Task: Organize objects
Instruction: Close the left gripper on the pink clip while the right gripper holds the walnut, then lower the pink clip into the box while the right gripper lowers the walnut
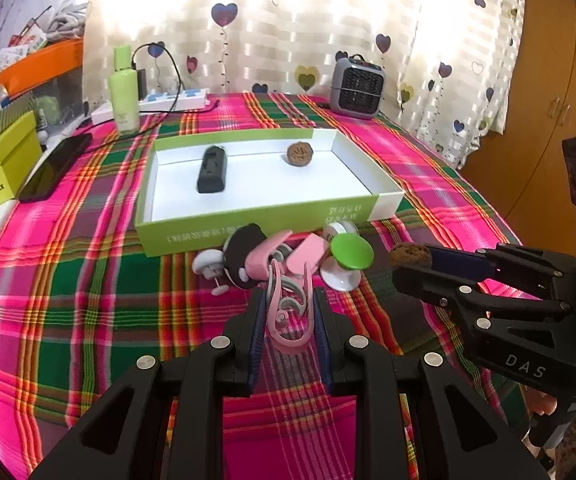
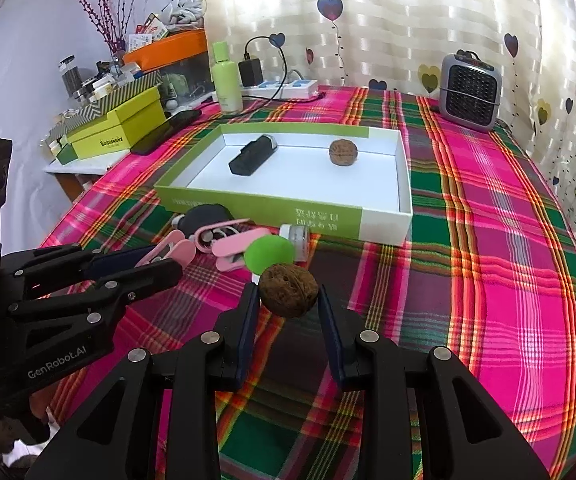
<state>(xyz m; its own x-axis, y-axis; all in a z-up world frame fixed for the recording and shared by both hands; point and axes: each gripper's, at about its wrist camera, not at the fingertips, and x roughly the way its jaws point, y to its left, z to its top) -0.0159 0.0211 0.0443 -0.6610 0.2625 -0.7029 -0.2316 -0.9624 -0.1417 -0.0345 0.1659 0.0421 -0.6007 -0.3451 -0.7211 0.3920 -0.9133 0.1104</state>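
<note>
Both grippers are loaded and hovering just short of the green-and-white box (image 1: 247, 236) on the plaid tablecloth (image 1: 87, 300). The left gripper (image 1: 290, 312) has its jaws pinched onto a pink hair claw clip (image 1: 288, 312), taken across the two curved sides with the teeth pointing toward the box. The right gripper (image 2: 288, 300) is clamped on a walnut (image 2: 288, 290), the pads pressing on opposite flanks of the shell.

Inside the box another walnut (image 1: 300, 153) already lies near the far wall, well apart from a small black device (image 1: 211, 170) on the left side. Just in front of the box sits the unsorted pile: a black earphone case (image 1: 243, 256), more pink clips (image 1: 308, 254), a green-capped suction hook (image 1: 350, 256) and white hooks beside it.

To my eye the walnut is the trickier of the two: light and hard, round, its ridged shell giving only two small contact patches, so it could pop out sideways if the grip loosens or tilts. Holding across its widest part, as now, looks right; it will likely roll once set down, so a low release suits it. The claw clip is light, springy plastic; squeezing the sides may flex it and the thin teeth could snag on the pile
</note>
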